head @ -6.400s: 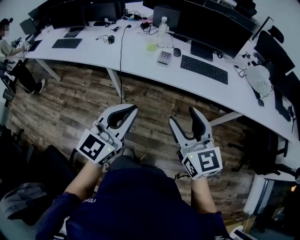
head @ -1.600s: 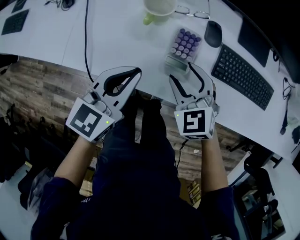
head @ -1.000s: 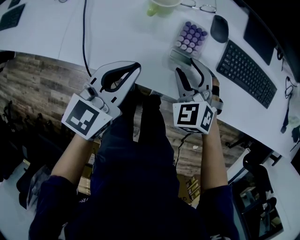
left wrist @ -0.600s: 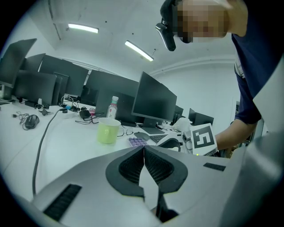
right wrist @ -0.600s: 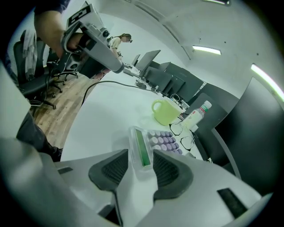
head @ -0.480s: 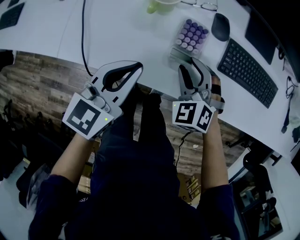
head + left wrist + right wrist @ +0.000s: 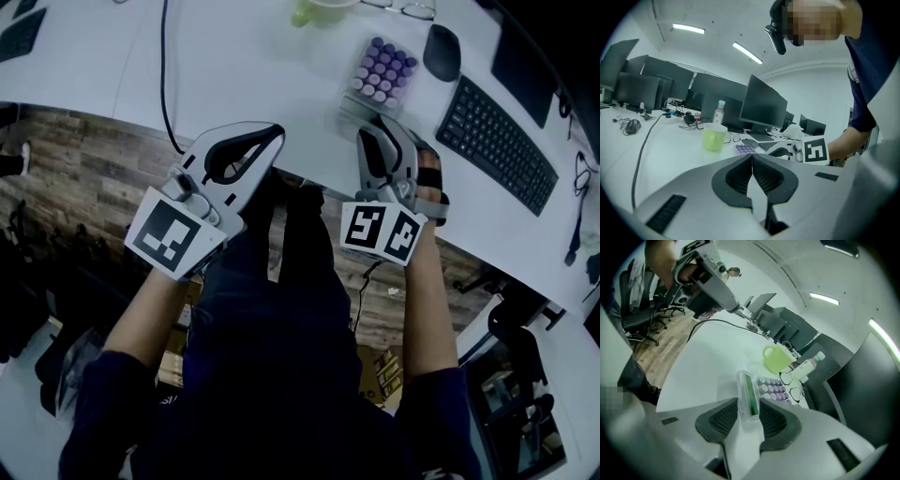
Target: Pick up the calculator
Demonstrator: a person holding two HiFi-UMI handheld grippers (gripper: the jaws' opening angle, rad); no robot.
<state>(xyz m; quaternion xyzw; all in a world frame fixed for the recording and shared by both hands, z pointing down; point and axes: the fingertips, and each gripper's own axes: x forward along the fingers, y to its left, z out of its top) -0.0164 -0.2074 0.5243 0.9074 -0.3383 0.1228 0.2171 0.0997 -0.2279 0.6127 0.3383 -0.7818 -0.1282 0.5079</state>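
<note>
The calculator [image 7: 380,75], clear-cased with purple keys, lies on the white desk [image 7: 234,84] near its front edge. My right gripper [image 7: 382,127] points down at its near end. In the right gripper view the green display end of the calculator [image 7: 746,385] stands between the pads of the right gripper [image 7: 749,405], which touch it on both sides. These jaws have just been closing with the calculator between them. My left gripper [image 7: 275,133] hovers at the desk edge to the left, shut with nothing in it; its pads meet in the left gripper view [image 7: 752,159].
A green mug [image 7: 319,9] stands behind the calculator, with glasses [image 7: 403,9] and a mouse [image 7: 441,52] to the right. A black keyboard [image 7: 495,145] lies further right. A black cable [image 7: 167,75] crosses the desk on the left. A bottle [image 7: 811,363] stands beyond the mug.
The right gripper has rolled a little and its jaws have narrowed onto the calculator's near end. The left gripper has stayed put.
</note>
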